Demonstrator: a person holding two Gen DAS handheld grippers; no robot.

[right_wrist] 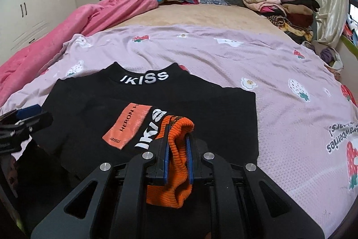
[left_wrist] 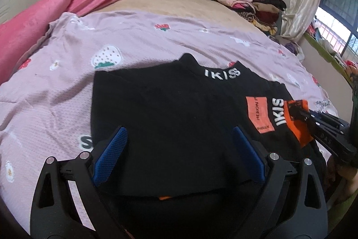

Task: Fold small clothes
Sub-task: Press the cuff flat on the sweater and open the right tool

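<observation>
The black knit top with white lettering (right_wrist: 125, 104) lay flat on the lilac strawberry-print bedspread (right_wrist: 246, 64), collar pointing away from both grippers, its long axis running collar to hem. The right gripper (right_wrist: 177, 153) was clenched on the ribbed orange cuff (right_wrist: 179, 140) of a sleeve folded across the chest, so the right hand was nearer the next fold. The left gripper (left_wrist: 179, 153) hovered released over the garment's near left part, its blue pads (left_wrist: 109, 156) apart, grasping nothing. Counted: one top, one orange patch (right_wrist: 127, 124), two grippers
</observation>
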